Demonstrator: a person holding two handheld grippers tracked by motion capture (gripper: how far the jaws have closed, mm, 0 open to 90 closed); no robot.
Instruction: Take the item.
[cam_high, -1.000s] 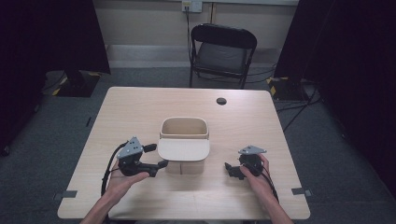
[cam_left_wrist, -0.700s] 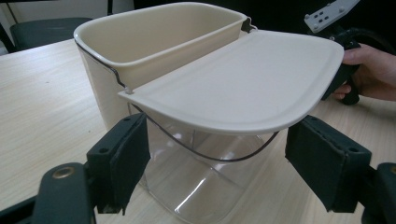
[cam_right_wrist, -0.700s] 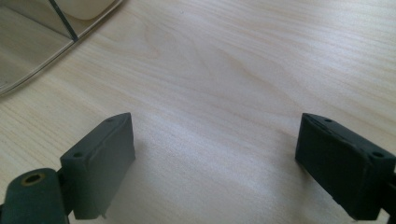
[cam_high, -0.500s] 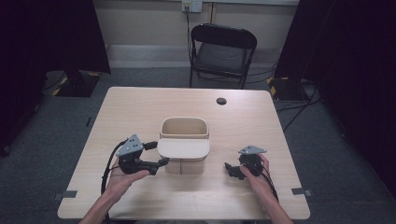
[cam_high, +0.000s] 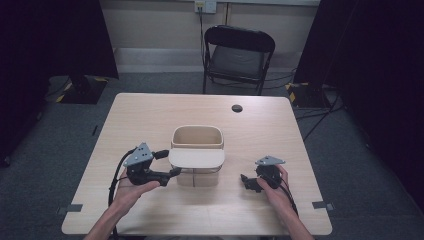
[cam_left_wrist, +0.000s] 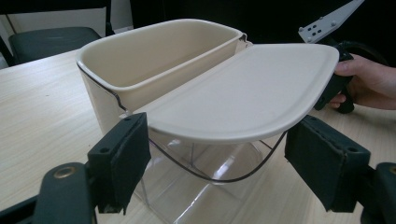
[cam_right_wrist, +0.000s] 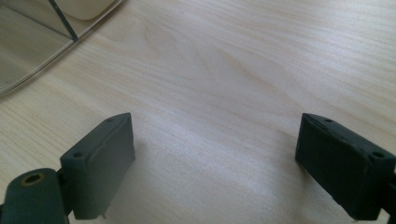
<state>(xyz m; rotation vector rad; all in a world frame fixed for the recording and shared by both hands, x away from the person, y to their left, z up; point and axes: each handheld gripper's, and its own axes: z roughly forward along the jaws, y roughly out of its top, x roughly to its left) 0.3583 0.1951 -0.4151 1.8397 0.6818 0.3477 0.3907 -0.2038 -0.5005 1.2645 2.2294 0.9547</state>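
High view vs a second ago: barely any change, left gripper (cam_high: 167, 165) edged slightly closer to the cream plastic bin with clear lower half (cam_high: 197, 137); its flat cream lid (cam_high: 196, 158) stays swung out toward the person. No grasp yet, so I'd judge this as approach. Left jaws are apart, bracketing the lid's near edge without touching. Right gripper (cam_high: 248, 181) rests low on the light wood tabletop (cam_high: 270, 130) beside the bin, jaws wide apart, empty.
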